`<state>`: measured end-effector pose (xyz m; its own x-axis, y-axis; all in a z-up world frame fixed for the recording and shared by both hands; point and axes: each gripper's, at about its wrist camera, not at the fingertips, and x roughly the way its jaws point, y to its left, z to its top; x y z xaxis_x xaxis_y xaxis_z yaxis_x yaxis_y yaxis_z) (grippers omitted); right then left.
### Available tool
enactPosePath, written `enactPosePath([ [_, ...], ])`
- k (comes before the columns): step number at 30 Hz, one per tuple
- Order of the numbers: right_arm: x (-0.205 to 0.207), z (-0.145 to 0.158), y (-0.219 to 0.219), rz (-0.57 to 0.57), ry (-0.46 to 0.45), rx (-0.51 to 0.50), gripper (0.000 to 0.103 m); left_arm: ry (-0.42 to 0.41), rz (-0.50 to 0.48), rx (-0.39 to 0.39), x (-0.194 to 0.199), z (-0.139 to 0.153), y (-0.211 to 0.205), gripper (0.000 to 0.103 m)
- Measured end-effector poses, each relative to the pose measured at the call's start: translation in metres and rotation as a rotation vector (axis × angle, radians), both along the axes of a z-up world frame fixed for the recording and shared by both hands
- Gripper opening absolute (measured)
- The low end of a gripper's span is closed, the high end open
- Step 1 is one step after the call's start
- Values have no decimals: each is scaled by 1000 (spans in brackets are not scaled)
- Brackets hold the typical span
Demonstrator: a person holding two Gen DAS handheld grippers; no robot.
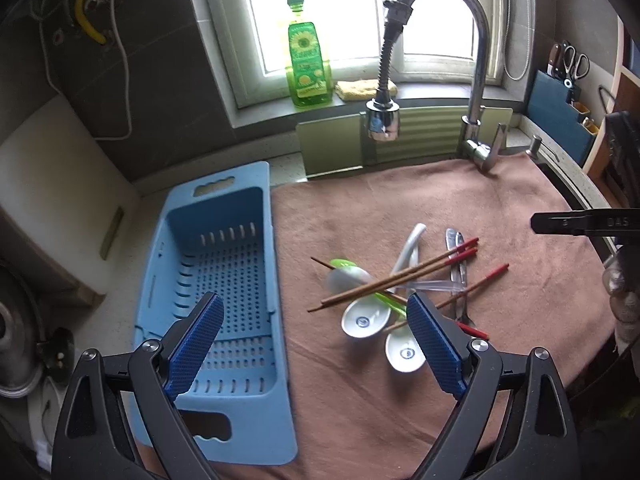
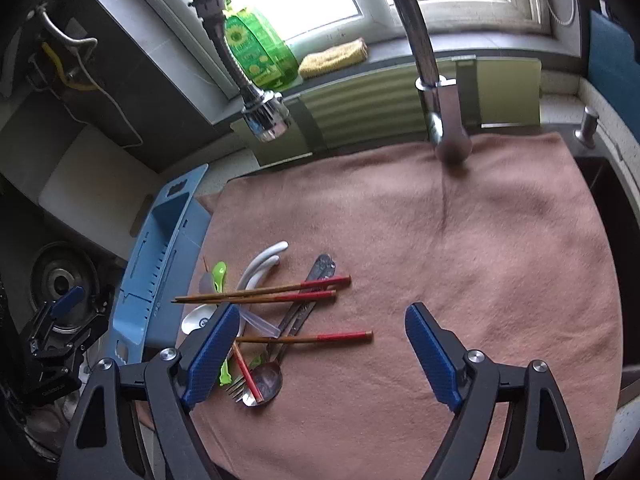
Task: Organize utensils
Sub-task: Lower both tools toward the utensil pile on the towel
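Step in hand, as judged: the approach, no utensil yet lifted; the utensil pile [image 2: 264, 320] lies tangled on the brown cloth [image 2: 460, 260] spread over the tabletop, just beside the blue basket [image 1: 224, 280], which holds nothing visible; the pile comprises red-tipped chopsticks [image 2: 280, 292], white ceramic spoons [image 1: 362, 320], a green spoon [image 2: 219, 274], a metal spoon [image 2: 266, 378] and a fork [image 2: 236, 390], several crossing one another. The left gripper [image 1: 316, 344] hangs above the cloth between basket and pile, jaws wide, nothing between them. The right gripper [image 2: 320, 354] hangs over the side of the pile away from the basket, jaws standing well apart and holding nothing; one lone chopstick [image 2: 312, 337] lies beneath the gap. Next move, in my judgement, calls for lowering onto a single piece resting on top, likely a chopstick, closing squarely across it, then lifting clear without dragging its neighbours, toward the basket.
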<state>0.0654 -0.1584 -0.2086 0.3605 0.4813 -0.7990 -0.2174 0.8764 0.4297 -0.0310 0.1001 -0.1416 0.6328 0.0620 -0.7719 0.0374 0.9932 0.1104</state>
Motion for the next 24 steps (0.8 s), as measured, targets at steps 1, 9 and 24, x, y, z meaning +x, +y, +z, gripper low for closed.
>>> enactPosePath([
  [1, 1, -5, 0, -1, 24, 6, 79, 5, -6, -12, -1, -2, -1, 93],
  [9, 10, -43, 10, 58, 172, 25, 55, 53, -7, -73, -22, -25, -14, 84],
  [24, 21, -55, 11, 253, 224, 3, 39, 110, -28, -156, -50, -74, -98, 62],
])
